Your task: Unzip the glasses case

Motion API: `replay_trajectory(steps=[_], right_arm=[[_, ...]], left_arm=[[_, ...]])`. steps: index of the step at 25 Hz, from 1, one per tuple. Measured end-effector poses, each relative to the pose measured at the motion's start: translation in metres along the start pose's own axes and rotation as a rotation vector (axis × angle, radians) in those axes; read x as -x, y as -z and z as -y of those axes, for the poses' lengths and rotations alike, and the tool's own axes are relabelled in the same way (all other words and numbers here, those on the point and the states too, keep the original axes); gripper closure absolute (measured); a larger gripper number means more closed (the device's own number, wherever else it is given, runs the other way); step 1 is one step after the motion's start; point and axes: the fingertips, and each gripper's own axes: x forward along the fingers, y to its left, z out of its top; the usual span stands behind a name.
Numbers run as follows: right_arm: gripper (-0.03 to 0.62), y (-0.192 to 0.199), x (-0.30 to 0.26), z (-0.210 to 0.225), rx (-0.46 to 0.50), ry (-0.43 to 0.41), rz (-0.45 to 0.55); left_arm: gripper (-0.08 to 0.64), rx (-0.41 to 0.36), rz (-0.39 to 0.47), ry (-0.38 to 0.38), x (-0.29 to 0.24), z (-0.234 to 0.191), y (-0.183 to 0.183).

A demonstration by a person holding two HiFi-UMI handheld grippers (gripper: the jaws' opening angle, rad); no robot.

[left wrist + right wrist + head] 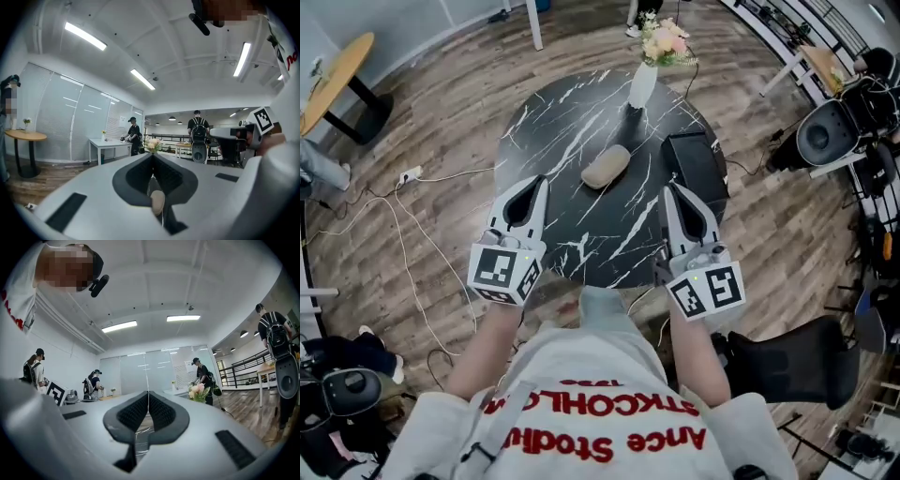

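The beige oval glasses case lies closed near the middle of the round black marble table. My left gripper hovers over the table's near left part, its tips a short way left of the case and below it in the head view, jaws shut and empty. My right gripper is level with it to the case's lower right, also shut and empty. In the left gripper view the case shows through the gap under the closed jaws of the left gripper. The right gripper points level over the table.
A white vase of flowers stands at the table's far edge. A black box lies on the table's right part, right of the case. Cables trail on the wood floor at left. A black chair stands at lower right. People stand in the background.
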Motion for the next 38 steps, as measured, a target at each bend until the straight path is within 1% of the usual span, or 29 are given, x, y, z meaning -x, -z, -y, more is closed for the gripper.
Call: replay_trajectory(steps=[3,7,10,13,16,22,25,28,31,33,34,38], right_arm=[[0.575,0.002,-0.024,0.041,-0.001,-0.045,-0.021],[0.574,0.022,-0.045,0.084,-0.032,-0.077,-0.077],[0.574,0.039,-0.056,0.104,-0.048,-0.092,-0.115],[0.574,0.055,-0.065,0.116,-0.052,-0.111,-0.154],[0.574,0.073,-0.073,0.129,-0.055,-0.123,-0.186],[0.574,0.108,-0.09,0.143,-0.035,-0.127,-0.274],[0.574,0.123,-0.1,0.148,-0.04,-0.114,-0.31],[0.574,0.136,-0.11,0.149,-0.077,-0.1,-0.32],[0.574,0.15,-0.123,0.152,-0.145,-0.112,-0.312],[0.574,0.168,-0.127,0.16,-0.167,-0.105,-0.355],[0.574,0.179,-0.129,0.165,-0.17,-0.099,-0.385],[0.574,0.222,-0.137,0.18,-0.159,-0.13,-0.51]], left_arm=[[0.558,-0.004,-0.018,-0.007,-0.042,0.0,0.009],[0.558,0.02,-0.068,-0.02,-0.081,0.001,0.029],[0.558,0.016,-0.1,0.011,-0.104,0.007,0.043],[0.558,0.029,-0.117,0.061,-0.126,0.013,0.053],[0.558,0.043,-0.143,0.079,-0.149,0.015,0.068],[0.559,0.018,-0.235,0.129,-0.186,0.011,0.11],[0.558,0.045,-0.264,0.182,-0.203,0.011,0.127],[0.558,0.05,-0.301,0.239,-0.215,0.011,0.146],[0.558,0.002,-0.355,0.302,-0.226,0.011,0.165],[0.558,-0.035,-0.401,0.343,-0.229,0.013,0.18],[0.558,-0.039,-0.426,0.357,-0.231,0.014,0.188],[0.558,-0.001,-0.5,0.385,-0.238,0.015,0.212]])
